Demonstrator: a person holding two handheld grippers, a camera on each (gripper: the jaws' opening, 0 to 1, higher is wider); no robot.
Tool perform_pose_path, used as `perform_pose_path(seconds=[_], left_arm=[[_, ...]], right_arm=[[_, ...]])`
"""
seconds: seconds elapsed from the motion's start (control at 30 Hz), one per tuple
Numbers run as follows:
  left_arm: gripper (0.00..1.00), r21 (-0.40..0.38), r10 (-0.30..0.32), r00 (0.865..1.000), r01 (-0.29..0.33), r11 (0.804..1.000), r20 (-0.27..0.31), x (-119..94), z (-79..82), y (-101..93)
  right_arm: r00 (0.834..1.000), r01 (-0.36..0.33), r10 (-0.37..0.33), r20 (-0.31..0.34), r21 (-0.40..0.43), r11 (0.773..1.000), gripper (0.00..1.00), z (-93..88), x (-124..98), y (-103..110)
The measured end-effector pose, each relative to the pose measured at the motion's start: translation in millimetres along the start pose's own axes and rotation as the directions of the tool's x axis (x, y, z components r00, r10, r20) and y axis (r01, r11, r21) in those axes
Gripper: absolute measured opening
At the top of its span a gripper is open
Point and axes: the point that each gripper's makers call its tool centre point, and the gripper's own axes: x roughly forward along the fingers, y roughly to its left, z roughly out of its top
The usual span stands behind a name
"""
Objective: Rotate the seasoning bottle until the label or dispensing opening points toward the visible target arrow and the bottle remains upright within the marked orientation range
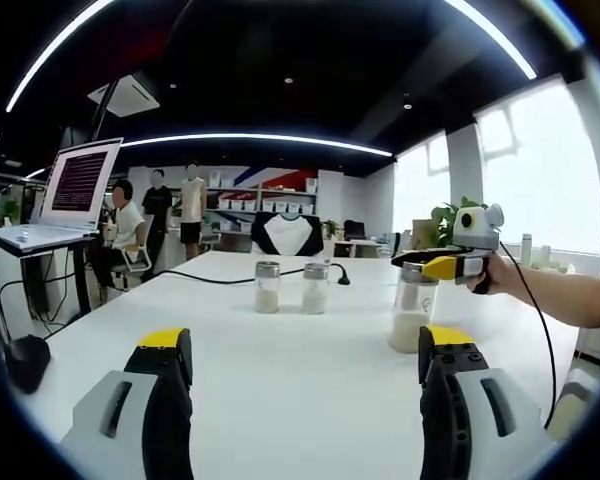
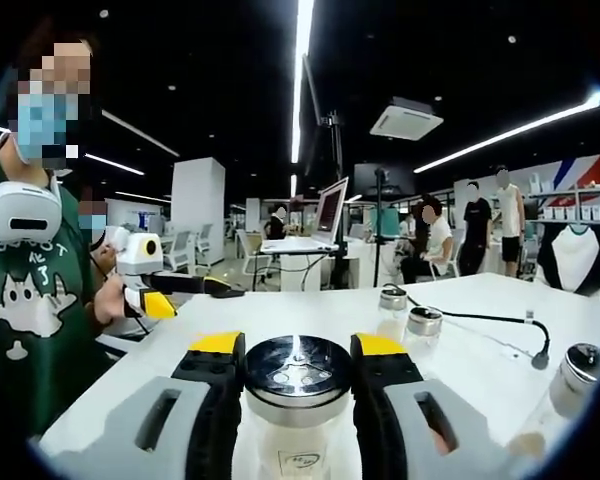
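A clear seasoning bottle (image 1: 410, 320) with white powder and a steel lid (image 2: 298, 372) stands upright on the white table (image 1: 310, 380). My right gripper (image 2: 298, 350) is shut on it, one jaw pressed to each side of the lid. From the left gripper view, that right gripper (image 1: 432, 266) reaches in from the right, held by a hand. My left gripper (image 1: 305, 340) hovers low over the table, open, with nothing between its jaws. In the right gripper view the left gripper (image 2: 192, 288) is at the left, near the person's chest.
Two more shakers (image 1: 267, 287) (image 1: 315, 288) stand mid-table, seen again as bottles (image 2: 392, 299) (image 2: 424, 322); another bottle (image 2: 578, 370) is at the right. A black cable (image 1: 210, 278) crosses the far side. A laptop (image 1: 80, 185) sits on a stand at left; people stand behind.
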Motion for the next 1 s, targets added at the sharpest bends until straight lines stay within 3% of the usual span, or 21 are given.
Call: perform_pose_path(seconds=[1.0], left_arm=[[0.99, -0.003, -0.002, 1.000, 0.002, 1.000, 0.001, -0.7, 0.9, -1.2]], right_arm=[[0.994, 0.110, -0.110, -0.001, 0.013, 0.994, 0.41, 0.0, -1.1, -4.0]])
